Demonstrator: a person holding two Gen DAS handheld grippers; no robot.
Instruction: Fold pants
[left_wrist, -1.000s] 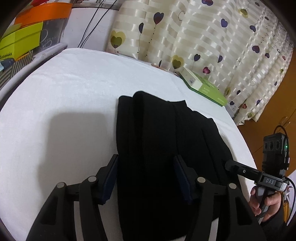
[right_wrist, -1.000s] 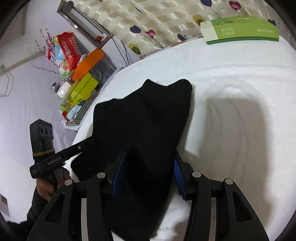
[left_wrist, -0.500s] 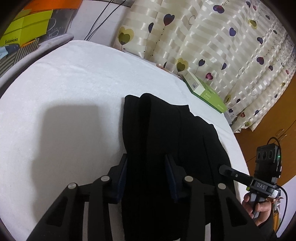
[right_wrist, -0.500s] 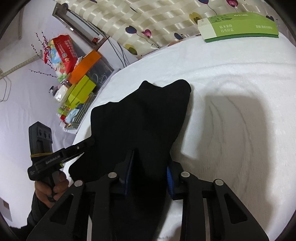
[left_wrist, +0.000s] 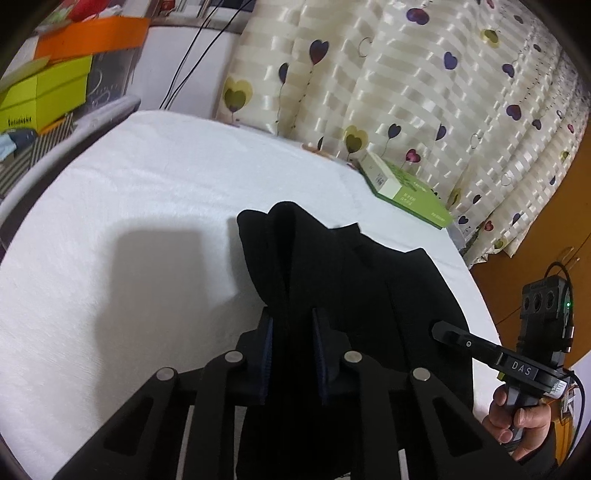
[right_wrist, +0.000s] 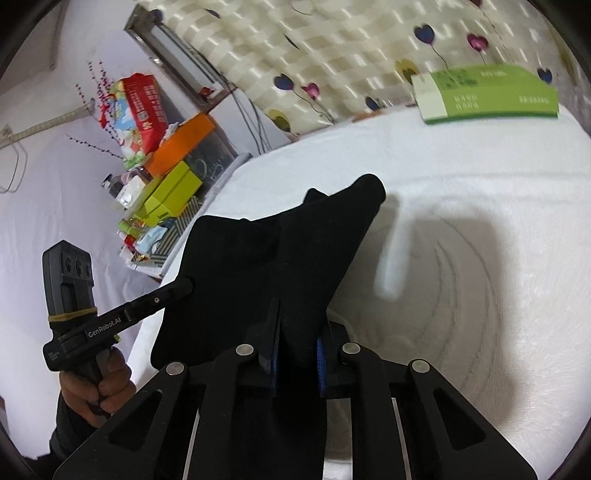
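The left gripper (left_wrist: 291, 347) had its jaws pinched tight on a fold of the black pants (left_wrist: 354, 295), and the right gripper (right_wrist: 297, 350) was clamped on the same garment's other edge. Both pairs of jaws were nearly closed, only cloth between them. The pants hung lifted over the white tablecloth (left_wrist: 147, 206), the far end drooping toward it (contact there was hard to judge). A green box (right_wrist: 487, 94) sat by the heart-print curtain (left_wrist: 424, 81).

Both grippers now pinch the black pants (left_wrist: 354, 280), where a second ago their jaws stood wide. The left gripper (left_wrist: 291, 332) and right gripper (right_wrist: 297, 332) each clamp a fabric fold, now raised off the white cloth (left_wrist: 147, 206).
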